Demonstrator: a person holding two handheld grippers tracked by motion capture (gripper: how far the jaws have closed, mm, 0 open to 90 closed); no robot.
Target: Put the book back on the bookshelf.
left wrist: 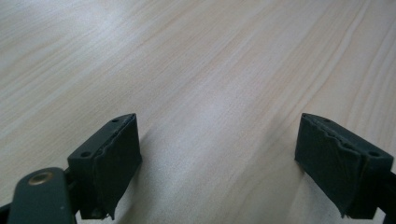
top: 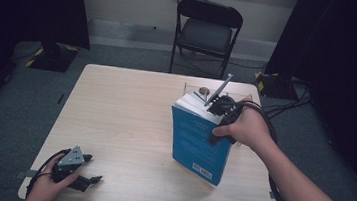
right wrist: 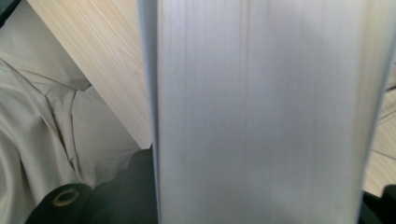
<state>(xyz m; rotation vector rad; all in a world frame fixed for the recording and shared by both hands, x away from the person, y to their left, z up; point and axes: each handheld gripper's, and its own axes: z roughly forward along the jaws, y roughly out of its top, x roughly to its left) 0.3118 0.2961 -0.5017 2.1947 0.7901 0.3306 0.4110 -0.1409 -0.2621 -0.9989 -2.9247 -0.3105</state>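
I hold my right gripper (top: 222,106) at the top of a thick book (top: 201,142) that stands on end on the right half of the table (top: 124,120). The book has a bright blue cover with small white lines of print and a white barcode patch near its lower corner. Its block of white pages (right wrist: 261,112) faces upward and sits right in front of my right gripper's camera, a pale, finely streaked band running top to bottom. The gripper is at the book's top edge, but I cannot tell whether its jaws are clamped on it or just set around it. Just behind the book, by the table's far edge, lies a clear flat stand (top: 195,88) with a small round thing on it.

My left gripper (left wrist: 219,163) rests low over the bare light wood at the near left corner, its jaws wide apart with nothing between them.
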